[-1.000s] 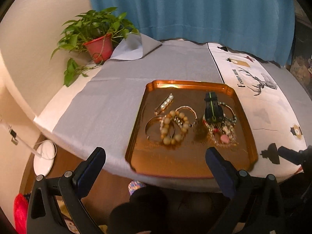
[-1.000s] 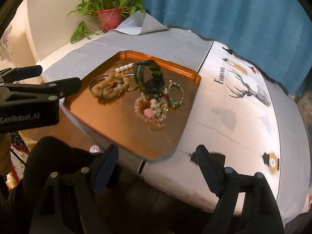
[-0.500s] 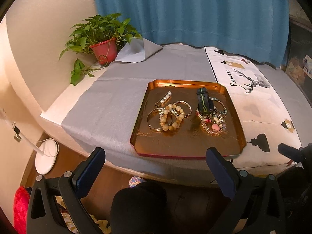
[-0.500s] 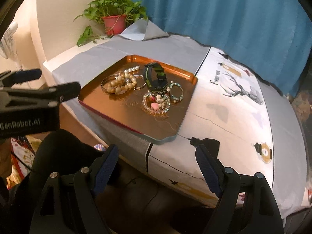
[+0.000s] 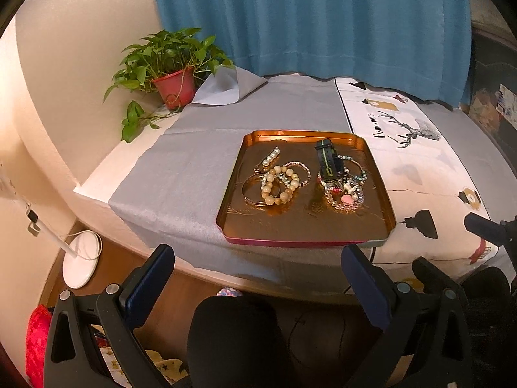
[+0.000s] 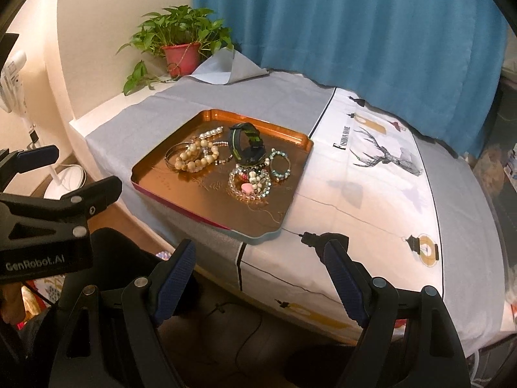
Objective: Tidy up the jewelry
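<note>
A copper tray (image 5: 232,203) (image 6: 152,181) lies on the table near its front edge. In it lie a cream bead bracelet (image 5: 279,186) (image 6: 195,156), a pearl clip (image 5: 270,158), a thin bangle (image 5: 250,190), a black and green watch (image 5: 328,161) (image 6: 247,145), a turquoise bead bracelet (image 6: 279,165) and a clear bead bracelet with a pink charm (image 5: 345,195) (image 6: 248,184). My left gripper (image 5: 258,262) is open and empty, below and in front of the tray. My right gripper (image 6: 258,258) is open and empty, off the tray's front right corner.
A potted plant in a red pot (image 5: 176,89) (image 6: 181,55) stands at the back left. A grey cloth (image 5: 181,168) and a white printed cloth with a deer (image 6: 381,168) cover the table. A blue curtain (image 5: 307,19) hangs behind. A white fan base (image 5: 80,258) stands on the floor.
Both grippers have pulled back and away from the tray, which now looks smaller and farther. Both stay open. The jewelry has not moved.
</note>
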The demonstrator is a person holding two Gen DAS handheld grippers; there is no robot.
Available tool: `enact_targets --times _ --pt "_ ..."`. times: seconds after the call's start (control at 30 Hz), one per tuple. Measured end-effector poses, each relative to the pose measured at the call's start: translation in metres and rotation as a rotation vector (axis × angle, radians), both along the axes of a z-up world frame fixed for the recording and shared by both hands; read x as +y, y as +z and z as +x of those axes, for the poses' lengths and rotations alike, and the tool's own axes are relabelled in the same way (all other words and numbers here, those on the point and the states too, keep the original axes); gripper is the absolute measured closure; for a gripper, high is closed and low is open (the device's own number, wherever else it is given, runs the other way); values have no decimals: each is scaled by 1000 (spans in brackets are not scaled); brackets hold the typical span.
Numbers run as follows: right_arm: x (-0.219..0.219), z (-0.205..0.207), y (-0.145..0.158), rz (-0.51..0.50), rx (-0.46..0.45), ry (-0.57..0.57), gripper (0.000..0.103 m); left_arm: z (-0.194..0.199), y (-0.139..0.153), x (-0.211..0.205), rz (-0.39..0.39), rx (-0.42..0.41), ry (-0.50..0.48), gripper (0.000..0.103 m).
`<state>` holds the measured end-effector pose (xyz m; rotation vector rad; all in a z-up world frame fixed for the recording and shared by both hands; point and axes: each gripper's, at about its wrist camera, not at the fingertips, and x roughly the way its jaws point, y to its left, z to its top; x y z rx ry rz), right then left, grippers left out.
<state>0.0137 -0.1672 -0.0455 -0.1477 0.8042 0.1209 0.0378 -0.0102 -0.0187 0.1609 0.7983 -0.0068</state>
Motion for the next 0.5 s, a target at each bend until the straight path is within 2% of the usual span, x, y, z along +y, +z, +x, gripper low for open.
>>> enact_targets --times 0.5 --pt "-2 -10 6 2 -20 -6 21 -11 3 -3 11 -13 -3 0"
